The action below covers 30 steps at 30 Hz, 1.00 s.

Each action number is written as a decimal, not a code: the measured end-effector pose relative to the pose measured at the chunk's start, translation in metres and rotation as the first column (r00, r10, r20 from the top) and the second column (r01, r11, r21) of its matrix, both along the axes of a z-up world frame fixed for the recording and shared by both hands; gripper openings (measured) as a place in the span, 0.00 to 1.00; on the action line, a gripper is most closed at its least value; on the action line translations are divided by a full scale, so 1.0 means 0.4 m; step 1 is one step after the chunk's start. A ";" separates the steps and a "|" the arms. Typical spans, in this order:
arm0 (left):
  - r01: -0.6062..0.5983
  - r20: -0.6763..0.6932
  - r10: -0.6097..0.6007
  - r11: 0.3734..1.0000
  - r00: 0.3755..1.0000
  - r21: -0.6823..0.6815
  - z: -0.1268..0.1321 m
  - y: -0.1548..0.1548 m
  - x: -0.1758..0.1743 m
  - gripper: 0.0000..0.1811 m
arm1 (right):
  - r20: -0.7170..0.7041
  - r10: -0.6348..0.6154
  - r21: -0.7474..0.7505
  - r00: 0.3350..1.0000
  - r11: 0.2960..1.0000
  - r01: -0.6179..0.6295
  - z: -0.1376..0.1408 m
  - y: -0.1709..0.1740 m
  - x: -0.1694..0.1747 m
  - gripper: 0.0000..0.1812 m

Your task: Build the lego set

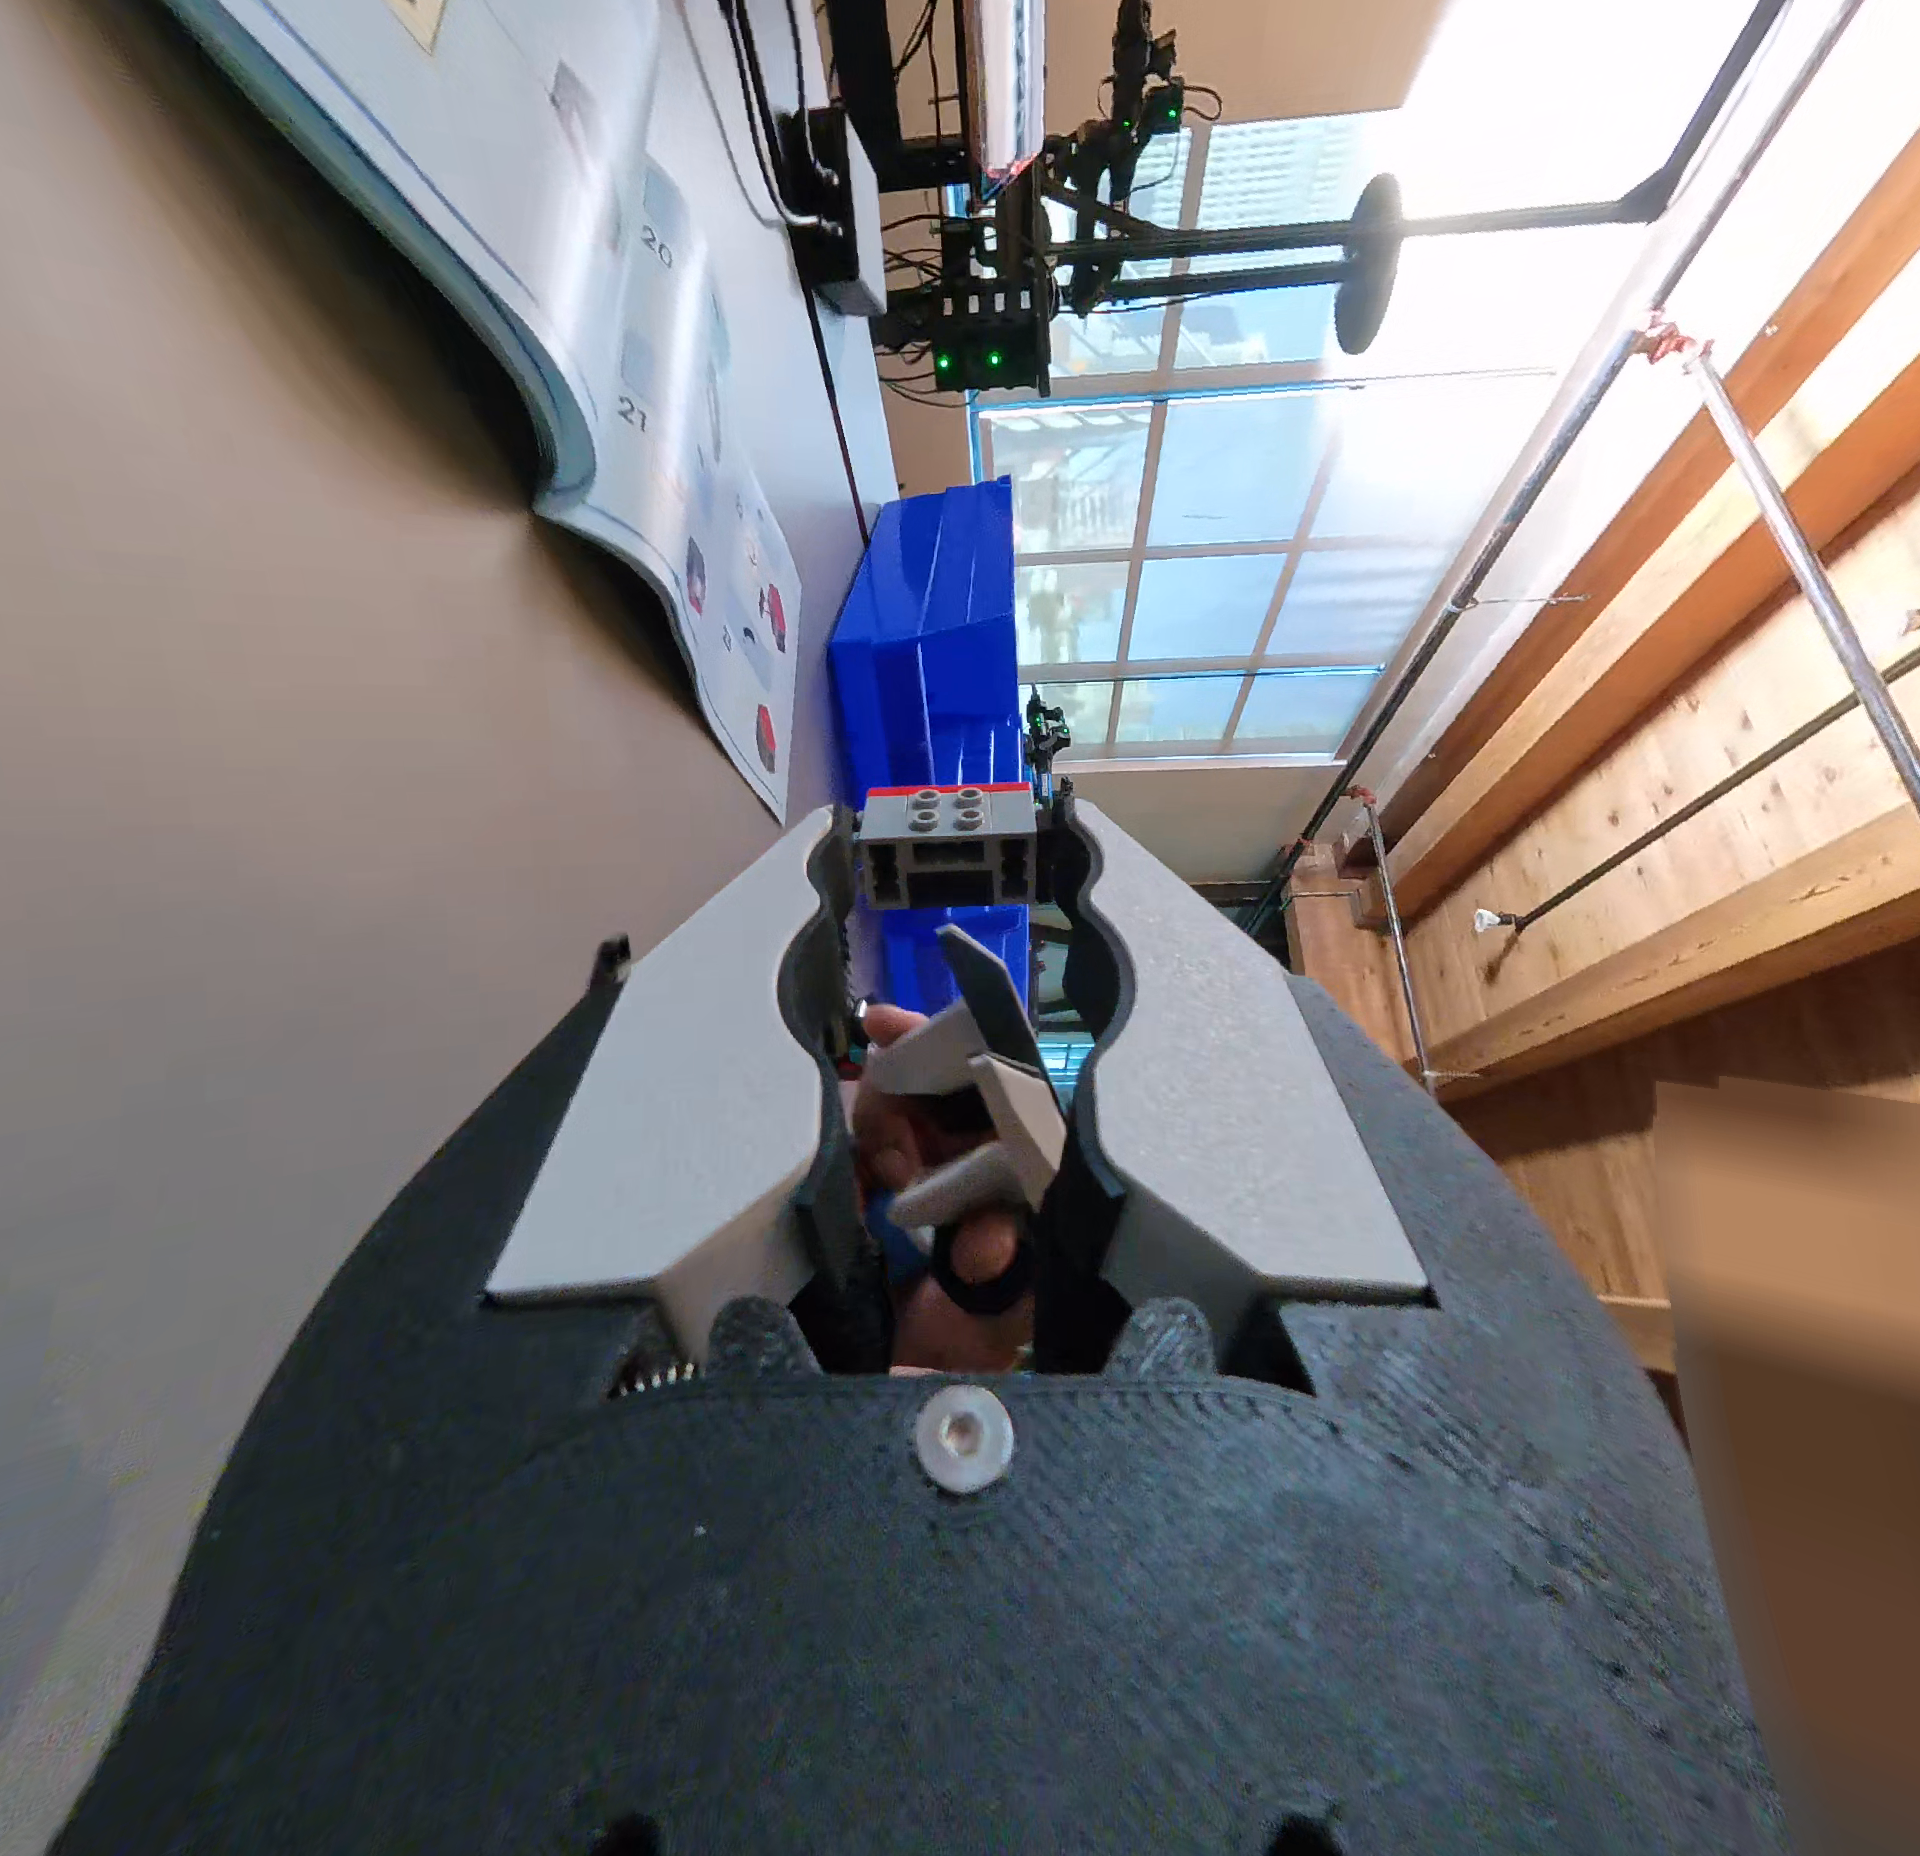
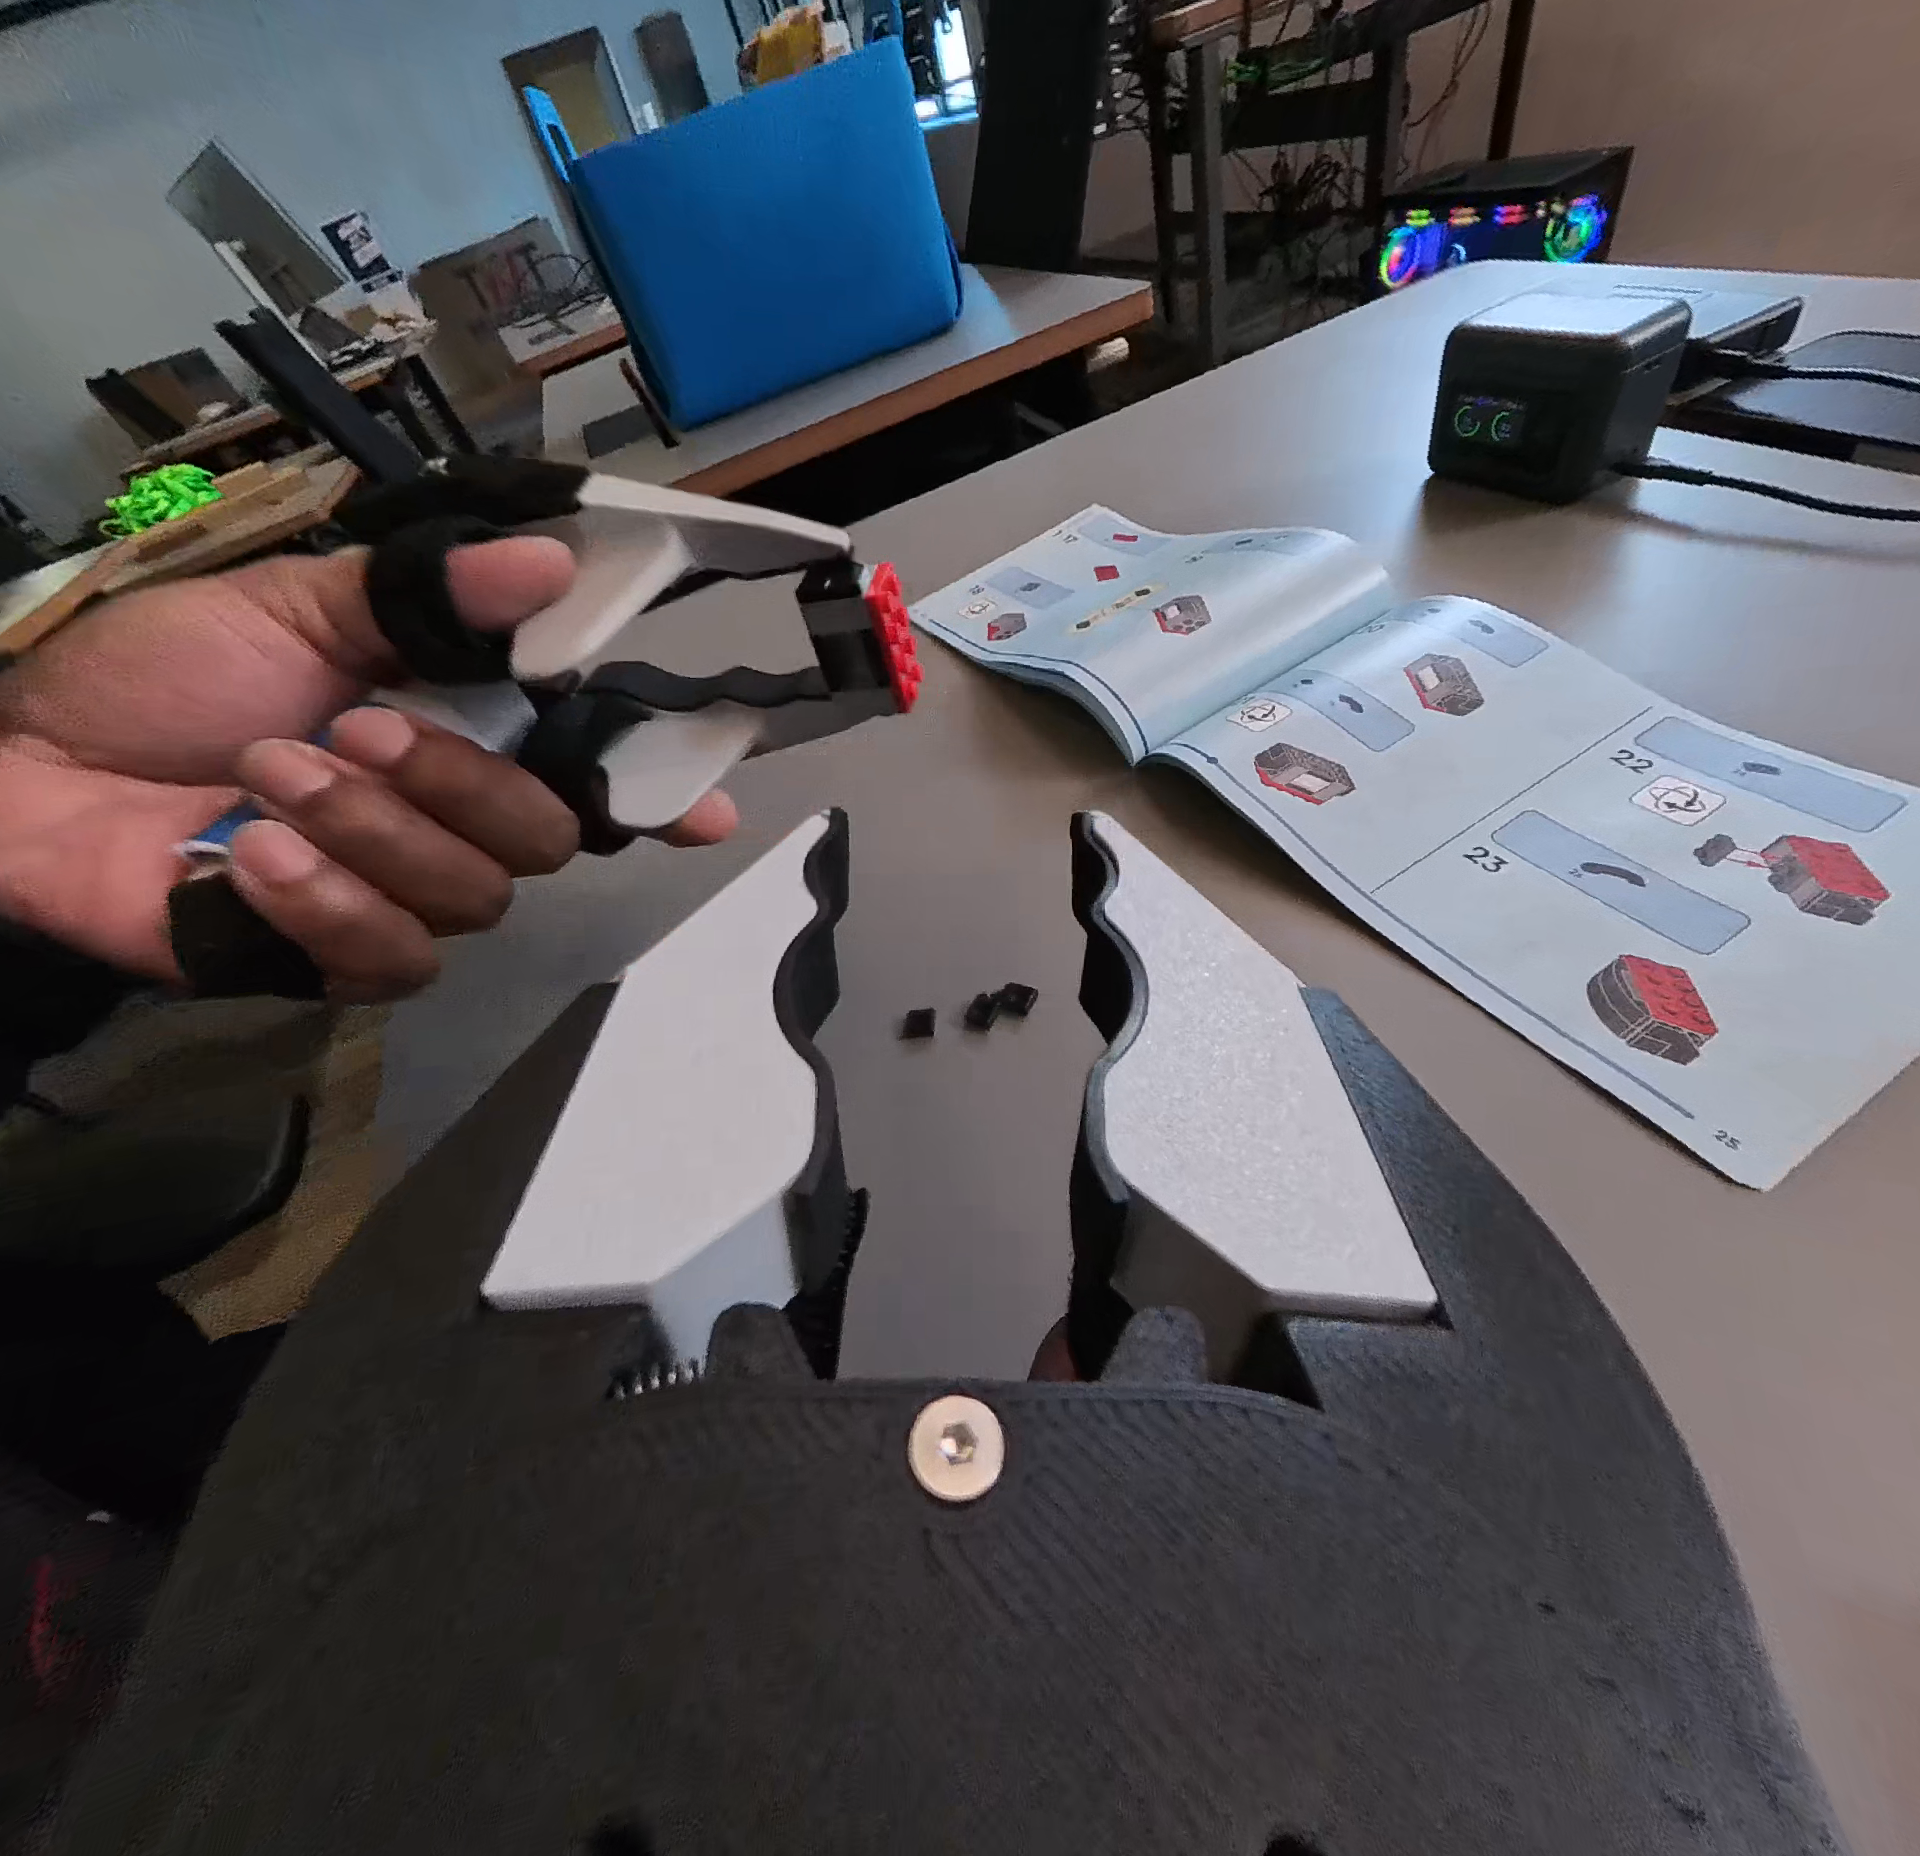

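Left hand-held gripper (image 1: 951,850) clamped on grey-and-red lego assembly (image 1: 948,845), raised above bench (image 2: 1299,435), red plate facing right. Right hand-held gripper (image 2: 961,850) jaws apart, nothing between them, hovering over three small black lego pieces (image 2: 971,1011) lying on bench. Open instruction booklet (image 2: 1455,767) flat at right. Blue bin (image 2: 769,248) on far table.

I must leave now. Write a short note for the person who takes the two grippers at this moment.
Left gripper: shut on the partial build, a grey and black block with a red plate, held in the air.
Right gripper: open, empty, above the table.
Three small black pieces lie loose on the table between its fingers.
Instruction booklet lies open to the right.
Left to do: probably pick up the black pieces and attach them.
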<state>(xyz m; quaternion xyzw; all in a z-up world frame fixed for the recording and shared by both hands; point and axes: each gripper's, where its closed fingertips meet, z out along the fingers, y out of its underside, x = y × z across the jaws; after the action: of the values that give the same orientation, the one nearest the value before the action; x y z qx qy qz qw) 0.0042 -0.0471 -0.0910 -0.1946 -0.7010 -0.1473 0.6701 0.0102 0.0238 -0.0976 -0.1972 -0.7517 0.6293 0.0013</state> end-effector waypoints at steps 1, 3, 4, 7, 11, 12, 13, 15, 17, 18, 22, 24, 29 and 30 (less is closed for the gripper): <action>-0.006 0.016 0.006 1.000 1.000 0.007 0.001 0.007 0.003 0.21 | -0.004 0.009 -0.016 1.000 1.000 -0.009 -0.002 -0.003 0.001 0.24; -0.019 0.048 0.019 1.000 0.999 0.000 -0.003 0.023 0.008 0.21 | 0.003 0.023 -0.051 1.000 0.998 -0.023 -0.004 -0.009 0.004 0.24; -0.023 0.059 0.025 0.999 0.998 -0.023 -0.007 0.033 0.009 0.21 | 0.003 0.036 -0.071 0.999 0.997 -0.036 0.004 -0.012 0.009 0.25; -0.006 0.039 0.013 0.985 0.999 -0.172 -0.007 0.073 0.006 0.21 | -0.045 0.040 -0.086 0.998 0.995 -0.044 0.023 -0.010 0.015 0.25; 0.016 -0.049 -0.044 0.881 0.998 -0.473 0.013 0.131 -0.016 0.21 | -0.089 0.015 -0.099 0.996 0.995 -0.024 0.053 0.009 0.012 0.25; 0.020 -0.062 -0.062 0.847 0.996 -0.530 0.019 0.147 -0.021 0.21 | -0.112 -0.009 -0.091 0.994 0.996 -0.001 0.058 0.017 0.004 0.25; 0.024 -0.072 -0.080 0.814 0.994 -0.580 0.024 0.163 -0.025 0.21 | -0.139 -0.031 -0.080 0.990 0.997 0.020 0.061 0.026 -0.004 0.25; 0.030 -0.083 -0.109 0.761 0.991 -0.648 0.031 0.192 -0.031 0.21 | -0.178 -0.069 -0.063 0.982 0.996 0.058 0.067 0.042 -0.019 0.24; 0.037 -0.087 -0.130 0.733 0.988 -0.680 0.033 0.214 -0.035 0.21 | -0.191 -0.081 -0.058 0.978 0.996 0.071 0.069 0.052 -0.026 0.21; 0.041 -0.086 -0.138 0.725 0.987 -0.687 0.032 0.222 -0.037 0.21 | -0.192 -0.089 -0.048 0.977 0.996 0.081 0.064 0.056 -0.031 0.20; 0.057 -0.077 -0.163 0.688 0.984 -0.723 0.023 0.240 -0.034 0.21 | -0.190 -0.098 -0.043 0.977 0.995 0.091 0.057 0.062 -0.040 0.12; 0.057 -0.086 -0.174 0.684 0.981 -0.727 0.026 0.243 -0.032 0.22 | -0.185 -0.092 -0.055 0.978 0.995 0.083 0.060 0.065 -0.039 0.12; 0.067 -0.190 -0.263 0.732 0.946 -0.678 0.081 0.245 -0.014 0.37 | -0.046 -0.068 -0.207 0.997 0.977 0.057 0.094 0.087 -0.044 0.12; 0.066 -0.202 -0.274 0.729 0.940 -0.681 0.088 0.234 -0.009 0.39 | -0.008 -0.057 -0.246 0.998 0.968 0.053 0.102 0.093 -0.045 0.12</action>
<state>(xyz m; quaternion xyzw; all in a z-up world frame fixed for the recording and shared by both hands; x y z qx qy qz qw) 0.0004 0.0465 -0.0559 -0.5037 -0.5803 0.0810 0.6348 -0.0079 0.0609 -0.0570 -0.2119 -0.6622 0.7187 0.0003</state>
